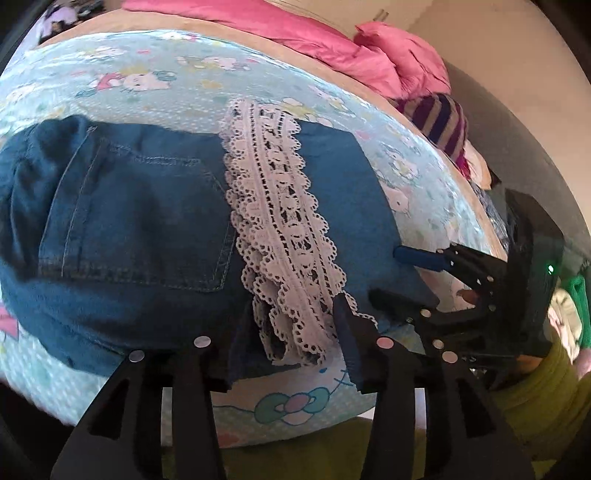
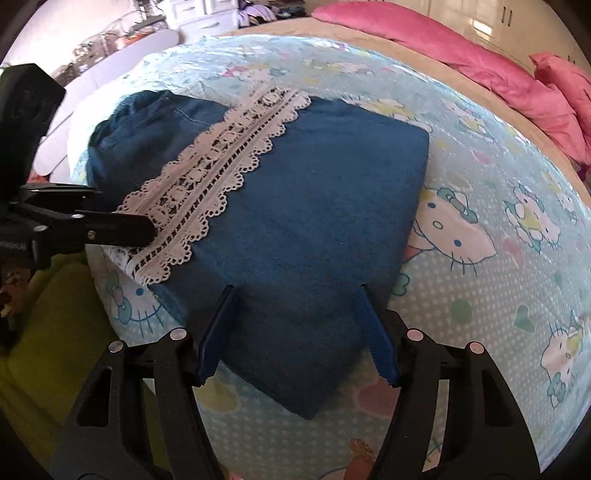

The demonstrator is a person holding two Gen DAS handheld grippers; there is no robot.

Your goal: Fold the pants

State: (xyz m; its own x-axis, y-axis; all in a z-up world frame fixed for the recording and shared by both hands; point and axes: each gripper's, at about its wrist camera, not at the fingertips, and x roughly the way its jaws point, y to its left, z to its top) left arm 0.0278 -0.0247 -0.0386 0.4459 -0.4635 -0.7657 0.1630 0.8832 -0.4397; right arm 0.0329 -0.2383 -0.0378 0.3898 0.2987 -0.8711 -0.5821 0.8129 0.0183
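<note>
Blue denim pants (image 1: pixel 140 221) with a white lace trim (image 1: pixel 284 240) lie folded on a light blue cartoon-print bedsheet (image 1: pixel 147 77). A back pocket shows on the left part. My left gripper (image 1: pixel 291 321) is open, its fingers either side of the lace hem at the near edge. My right gripper (image 2: pixel 297 299) is open, its blue-padded fingers (image 2: pixel 218 328) resting over the folded denim (image 2: pixel 314 206) near its front corner. The right gripper also shows in the left wrist view (image 1: pixel 417 273), and the left gripper shows in the right wrist view (image 2: pixel 147 230) at the lace (image 2: pixel 214 166).
A pink quilt (image 1: pixel 295 33) lies bunched along the far side of the bed, with a striped purple cloth (image 1: pixel 439 122) beside it. A yellow-green cover (image 2: pixel 55 332) hangs at the bed's near edge. White furniture (image 2: pixel 199 14) stands beyond the bed.
</note>
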